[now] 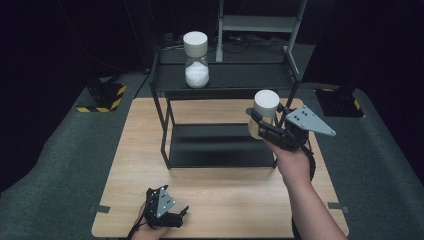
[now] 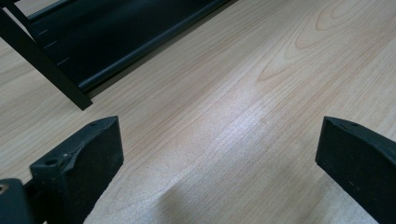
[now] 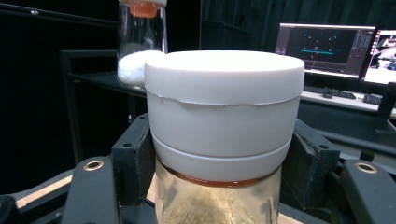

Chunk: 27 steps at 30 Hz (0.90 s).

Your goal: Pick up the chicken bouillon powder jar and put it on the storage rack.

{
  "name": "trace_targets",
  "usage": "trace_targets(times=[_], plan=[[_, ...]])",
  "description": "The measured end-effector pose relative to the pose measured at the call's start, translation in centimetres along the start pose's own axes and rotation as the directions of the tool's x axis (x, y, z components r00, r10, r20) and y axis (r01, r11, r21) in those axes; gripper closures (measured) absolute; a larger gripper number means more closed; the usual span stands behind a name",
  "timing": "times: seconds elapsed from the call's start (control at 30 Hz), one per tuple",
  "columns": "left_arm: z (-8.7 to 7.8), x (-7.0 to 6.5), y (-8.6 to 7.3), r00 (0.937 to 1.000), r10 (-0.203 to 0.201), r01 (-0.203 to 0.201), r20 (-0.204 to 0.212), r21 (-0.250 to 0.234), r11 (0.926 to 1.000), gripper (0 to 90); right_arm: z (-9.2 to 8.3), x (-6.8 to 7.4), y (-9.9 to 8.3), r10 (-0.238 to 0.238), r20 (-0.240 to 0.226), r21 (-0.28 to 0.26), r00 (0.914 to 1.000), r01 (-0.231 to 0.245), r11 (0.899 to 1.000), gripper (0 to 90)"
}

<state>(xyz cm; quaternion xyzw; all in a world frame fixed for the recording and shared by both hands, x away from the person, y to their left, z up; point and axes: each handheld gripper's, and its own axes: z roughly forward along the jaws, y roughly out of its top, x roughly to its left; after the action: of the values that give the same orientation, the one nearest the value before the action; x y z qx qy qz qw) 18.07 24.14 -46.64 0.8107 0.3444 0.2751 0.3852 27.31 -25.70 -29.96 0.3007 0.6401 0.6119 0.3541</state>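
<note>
My right gripper (image 1: 261, 126) is shut on a glass jar (image 1: 262, 114) with a white lid, holding it in the air at the right end of the black two-tier shelf (image 1: 225, 80). In the right gripper view the jar (image 3: 223, 121) stands upright between the jaws, with yellowish grains under an orange seal ring. A second white-lidded jar (image 1: 196, 60) with white grains stands on the shelf's top tier, left of centre; it also appears behind as the far jar (image 3: 140, 42). My left gripper (image 1: 184, 212) rests open near the table's front edge, and its jaws frame bare wood (image 2: 219, 140).
The wooden table (image 1: 220, 200) carries the shelf at its back half. The shelf's lower tier (image 1: 220, 145) lies dark and low; its edge and a leg (image 2: 42, 60) cross the left gripper view. A grey metal frame (image 1: 260, 22) stands behind. Monitors (image 3: 327, 46) glow in the background.
</note>
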Motion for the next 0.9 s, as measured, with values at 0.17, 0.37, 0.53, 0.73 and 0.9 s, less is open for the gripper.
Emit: trace_targets(times=[0.17, 0.37, 0.53, 0.73, 0.9], plan=[[0.0, 0.0, 0.0, 1.0000, 0.003, -0.003, 0.000, 0.000, 1.0000, 1.3, 0.5, 0.1, 0.7, 0.009, -0.001, -0.015, 1.0000, -0.009, 1.000, 34.5], [0.0, -0.1, 0.0, 1.0000, 0.007, -0.007, -0.001, -0.002, 1.0000, 1.3, 1.2, 0.3, 1.8, 0.017, 0.002, -0.034, 0.9999, -0.017, 0.999, 34.5], [0.0, 0.0, 0.0, 1.0000, 0.005, -0.005, 0.002, -0.002, 1.0000, 1.3, 1.6, 0.2, 2.9, 0.019, 0.006, -0.055, 0.9998, -0.019, 0.998, 34.5], [-0.1, 0.0, -0.1, 1.0000, 0.004, -0.004, 0.003, -0.006, 1.0000, 1.3, 2.1, 0.3, 4.3, 0.012, 0.020, -0.078, 0.9997, -0.010, 0.997, 34.5], [-0.1, 0.1, -0.1, 1.0000, 0.003, -0.003, 0.005, -0.006, 1.0000, 1.3, 2.6, 0.4, 5.3, 0.007, 0.033, -0.088, 0.9994, -0.004, 0.996, 34.5]])
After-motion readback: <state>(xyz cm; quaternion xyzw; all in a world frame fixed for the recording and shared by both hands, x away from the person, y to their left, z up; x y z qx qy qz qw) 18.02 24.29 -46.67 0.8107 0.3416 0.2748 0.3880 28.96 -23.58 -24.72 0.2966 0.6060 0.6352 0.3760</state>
